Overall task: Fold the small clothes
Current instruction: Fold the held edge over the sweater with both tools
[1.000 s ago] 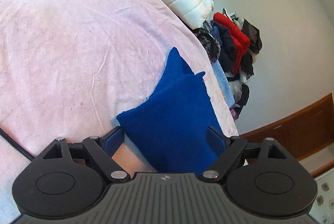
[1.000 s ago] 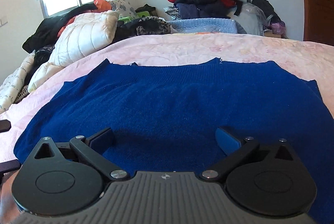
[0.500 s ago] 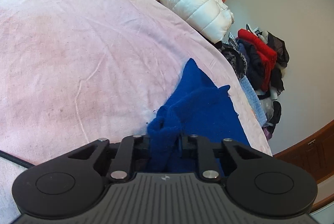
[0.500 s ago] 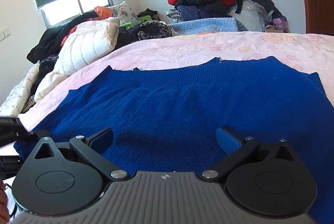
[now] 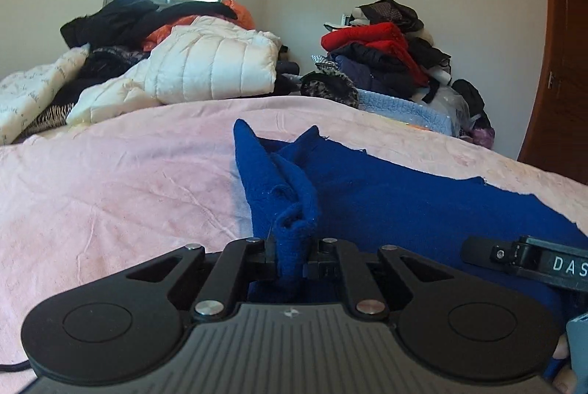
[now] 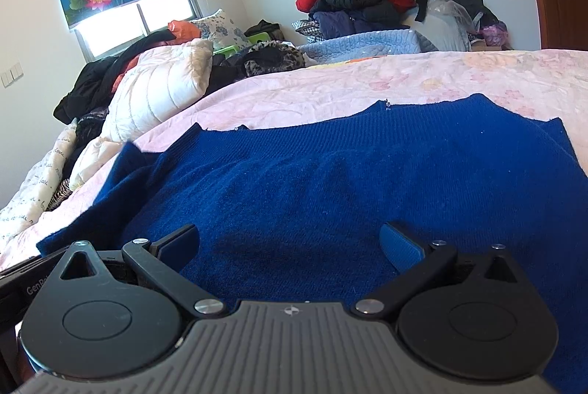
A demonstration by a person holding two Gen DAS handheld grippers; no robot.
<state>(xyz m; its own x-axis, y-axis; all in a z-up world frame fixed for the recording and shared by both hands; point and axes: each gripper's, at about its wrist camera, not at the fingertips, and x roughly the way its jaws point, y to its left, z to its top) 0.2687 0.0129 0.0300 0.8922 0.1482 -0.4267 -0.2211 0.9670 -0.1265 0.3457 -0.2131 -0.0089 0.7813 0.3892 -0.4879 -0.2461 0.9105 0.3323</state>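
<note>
A dark blue knitted sweater (image 6: pixel 330 173) lies spread on the pink bed sheet (image 5: pixel 110 181). My left gripper (image 5: pixel 290 254) has its jaws closing on the sweater's left edge. A bunched fold of blue cloth (image 5: pixel 294 210) stands pinched between the pads and rises off the sheet. The rest of the sweater (image 5: pixel 422 206) stays flat to the right. My right gripper (image 6: pixel 290 239) hovers low over the sweater's near part, open, with only flat cloth beneath and nothing between its fingers. Part of the right gripper (image 5: pixel 522 258) shows at the right in the left wrist view.
A white quilted jacket (image 5: pixel 213 63) and dark clothes are heaped at the head of the bed. A pile of red, black and blue clothes (image 5: pixel 378 56) stands against the far wall. A brown wooden door (image 5: pixel 562 63) is at the right.
The left gripper went from open around the sweater's edge to closed on it, rolled upright and drew the cloth up into a fold. The right gripper stayed open, almost in place.
</note>
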